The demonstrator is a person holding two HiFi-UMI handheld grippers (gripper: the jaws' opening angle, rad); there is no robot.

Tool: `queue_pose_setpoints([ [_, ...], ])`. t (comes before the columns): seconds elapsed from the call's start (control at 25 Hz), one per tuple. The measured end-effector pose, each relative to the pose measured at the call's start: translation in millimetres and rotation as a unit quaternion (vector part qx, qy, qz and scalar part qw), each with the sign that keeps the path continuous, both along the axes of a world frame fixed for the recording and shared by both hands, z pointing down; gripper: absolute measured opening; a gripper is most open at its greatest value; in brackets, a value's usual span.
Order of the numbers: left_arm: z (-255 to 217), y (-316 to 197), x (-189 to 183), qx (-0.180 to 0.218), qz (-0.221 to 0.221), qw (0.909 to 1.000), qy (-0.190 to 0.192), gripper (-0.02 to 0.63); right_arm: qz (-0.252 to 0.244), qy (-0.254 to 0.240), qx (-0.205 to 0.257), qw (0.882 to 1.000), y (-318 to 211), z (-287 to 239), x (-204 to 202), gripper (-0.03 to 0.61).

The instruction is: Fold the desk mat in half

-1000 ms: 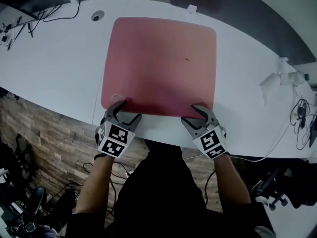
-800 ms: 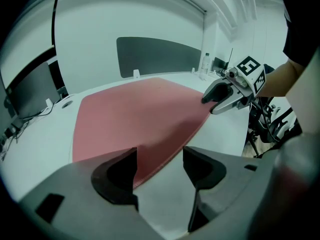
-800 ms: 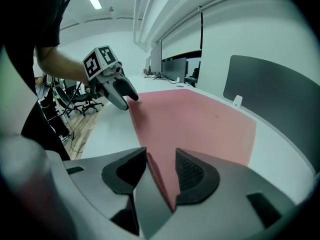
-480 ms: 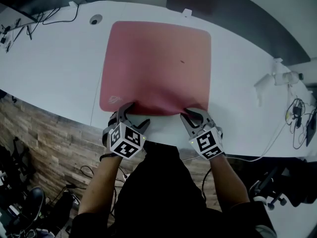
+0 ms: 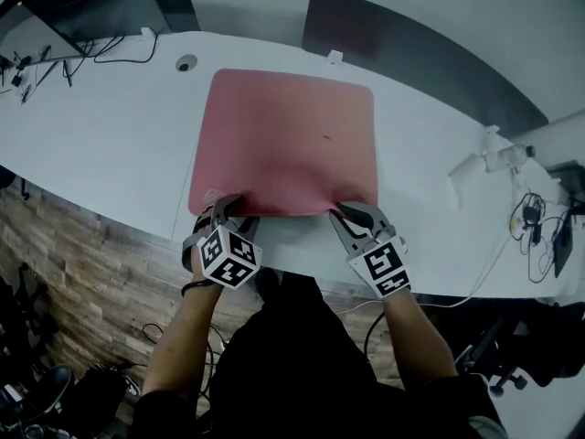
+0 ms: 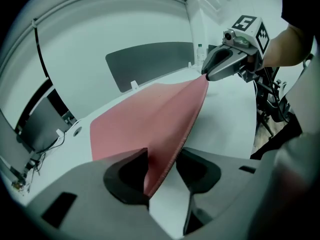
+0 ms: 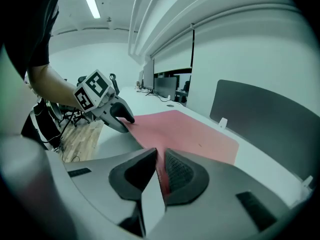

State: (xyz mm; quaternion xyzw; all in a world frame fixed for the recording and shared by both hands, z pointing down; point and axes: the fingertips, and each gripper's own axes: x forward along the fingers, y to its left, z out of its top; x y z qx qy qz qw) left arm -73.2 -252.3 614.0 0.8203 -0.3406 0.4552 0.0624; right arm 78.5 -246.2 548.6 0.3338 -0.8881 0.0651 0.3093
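In the head view, the pink mat (image 5: 283,140) lay on the white table (image 5: 110,144). In the left gripper view, the left gripper (image 6: 162,171) had just been closing and pinched the mat's near left corner. In the right gripper view, the right gripper (image 7: 159,171) had also just been closing and pinched the near right corner. I think both held on so they could lift that edge over to the far side.
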Motion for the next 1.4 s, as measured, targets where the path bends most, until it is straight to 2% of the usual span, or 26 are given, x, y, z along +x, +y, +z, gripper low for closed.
queue_pose_setpoints([
  [0.08, -8, -2, -3, 0.007, 0.001, 1.0, 0.005, 0.115, 0.0, 0.001, 0.008, 1.0, 1, -6, -1, 0.054],
  [0.2, -20, 2, -1, 0.013, 0.007, 0.9998, 0.013, 0.07, 0.002, 0.003, 0.017, 1.0, 5, -14, 1, 0.049],
  [0.44, -35, 36, 8, 0.01, 0.043, 0.9988, 0.022, 0.048, 0.011, 0.021, 0.023, 0.999, 35, -25, 9, 0.049],
  [0.68, -63, 85, 16, -0.008, 0.08, 0.9953, 0.055, 0.04, 0.031, 0.014, 0.009, 0.999, 86, -42, 20, 0.048],
  [0.88, -93, 120, 19, -0.027, 0.139, 0.9883, 0.056, 0.034, 0.028, 0.019, 0.013, 0.999, 118, -62, 24, 0.045],
  [1.0, -104, 129, 19, -0.023, 0.16, 0.986, 0.04, 0.031, 0.031, 0.021, 0.002, 0.999, 134, -67, 27, 0.046],
  [1.2, -108, 110, 20, -0.009, 0.156, 0.9874, 0.028, 0.029, 0.043, 0.018, 0.008, 0.999, 119, -72, 28, 0.046],
  [1.4, -99, 87, 20, -0.022, 0.15, 0.9879, 0.031, 0.026, 0.035, 0.029, 0.007, 0.999, 87, -68, 27, 0.048],
])
